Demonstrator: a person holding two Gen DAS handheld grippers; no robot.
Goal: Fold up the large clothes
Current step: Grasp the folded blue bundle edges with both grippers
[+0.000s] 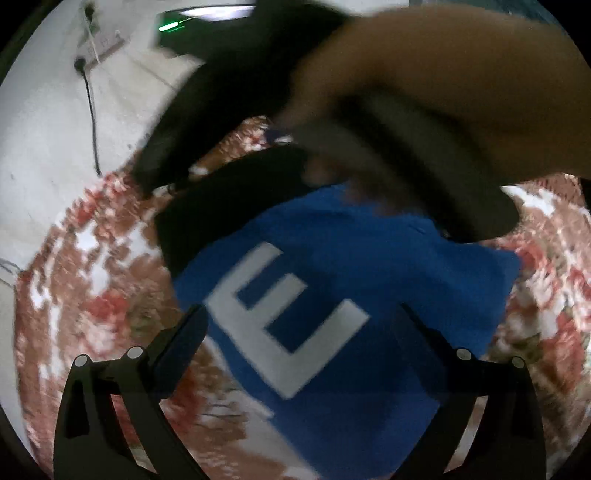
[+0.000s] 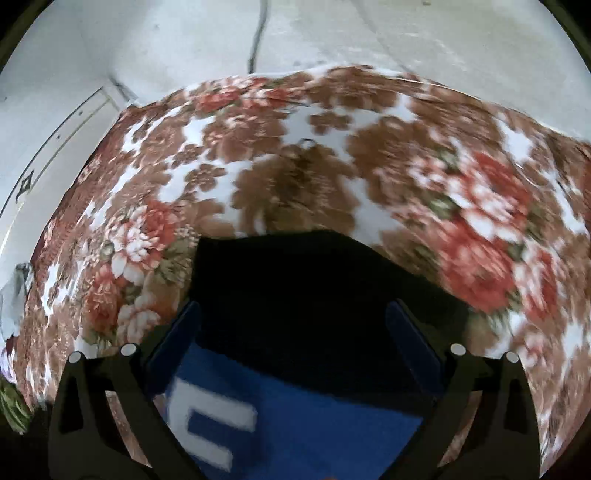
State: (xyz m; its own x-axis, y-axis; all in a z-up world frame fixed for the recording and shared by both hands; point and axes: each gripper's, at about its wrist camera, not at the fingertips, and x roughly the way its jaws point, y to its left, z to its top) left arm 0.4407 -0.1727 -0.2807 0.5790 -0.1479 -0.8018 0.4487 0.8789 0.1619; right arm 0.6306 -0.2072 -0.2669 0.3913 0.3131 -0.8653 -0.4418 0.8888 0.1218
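A folded garment lies on a floral blanket (image 2: 295, 173). Its blue panel (image 1: 369, 266) carries a large white letter E (image 1: 280, 317), and a black part (image 1: 229, 199) lies at its far side. My left gripper (image 1: 303, 317) hovers over the blue panel with its jaws wide open and nothing between the pads. In the right wrist view the black part (image 2: 295, 288) and the blue panel (image 2: 314, 424) sit below my right gripper (image 2: 295, 325), which is also wide open and pinches no cloth. A person's forearm (image 1: 461, 74) and a blurred black device body (image 1: 229, 85) cross the top of the left wrist view.
The blanket spreads around the garment on all sides, and its far edge meets a pale floor (image 2: 369, 37). A black cable (image 1: 90, 110) runs from a socket strip (image 1: 96, 51) down to the blanket's edge. A green light (image 1: 170, 26) glows on the device.
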